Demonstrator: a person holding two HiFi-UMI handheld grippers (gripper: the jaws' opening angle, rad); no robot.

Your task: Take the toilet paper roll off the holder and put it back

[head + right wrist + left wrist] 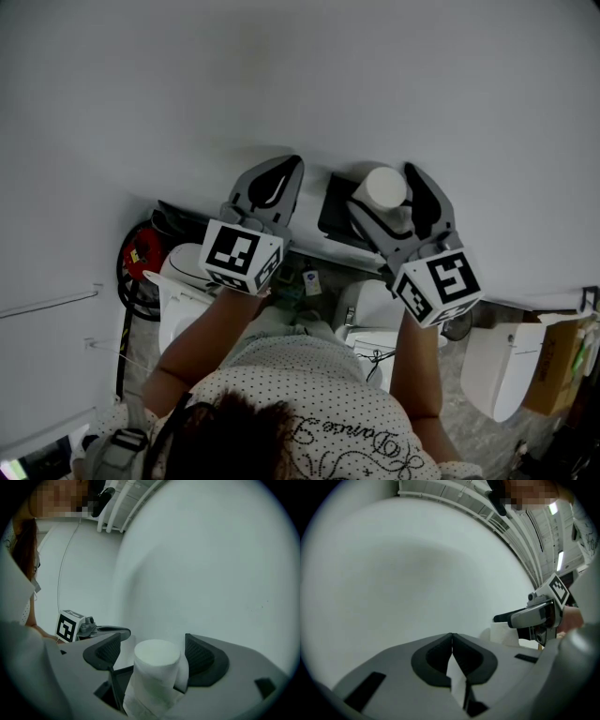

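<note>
Smooth wall; cylindrical roll (perhaps rumpled) within spread right claw.

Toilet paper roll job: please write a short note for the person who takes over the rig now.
Left claw: shut, to the left of the roll.
Right claw: open, one jaw on each side of the toilet paper roll, not gripping.
The roll stands at the black holder on the wall.
Probably left: grip, lift off, put back; whether one cycle is already done does not show.
</note>
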